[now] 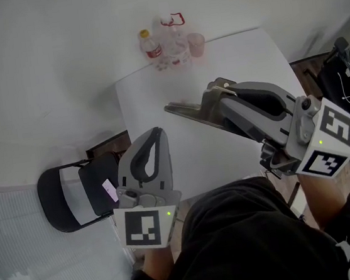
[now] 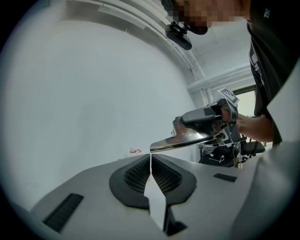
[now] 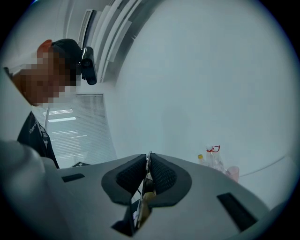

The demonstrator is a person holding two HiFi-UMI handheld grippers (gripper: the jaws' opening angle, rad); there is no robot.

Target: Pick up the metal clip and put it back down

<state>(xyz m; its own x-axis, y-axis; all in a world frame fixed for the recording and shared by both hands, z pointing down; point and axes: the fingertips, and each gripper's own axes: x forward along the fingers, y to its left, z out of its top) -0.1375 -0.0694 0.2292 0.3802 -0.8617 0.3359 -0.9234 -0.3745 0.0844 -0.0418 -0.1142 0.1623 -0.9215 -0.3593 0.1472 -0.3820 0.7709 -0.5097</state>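
Right gripper (image 1: 216, 102) jaws pinched narrow on the long, thin, shiny silver metal clip (image 1: 184, 111), held in the air over the middle of the white table (image 1: 234, 53). Left gripper (image 1: 154, 137) jaws together, empty, near the table's left edge. Risk: the grip is at one end, so the clip may pivot or slip and land hard when lowered.

Surface: a white, flat table top with straight edges (image 1: 228, 60), viewed steeply from above, plain and matte.

Three items stood on it, grouped close together at the far edge:
- a small clear plastic bottle with a yellow cap and red label (image 1: 151, 50), upright, leftmost;
- just to its right, a clear plastic bottle with a red cap ring (image 1: 174, 41);
- a pale pink translucent cup (image 1: 196, 44), upright, just beside that second bottle, rightmost.

Whether the three touched one another could not be told.
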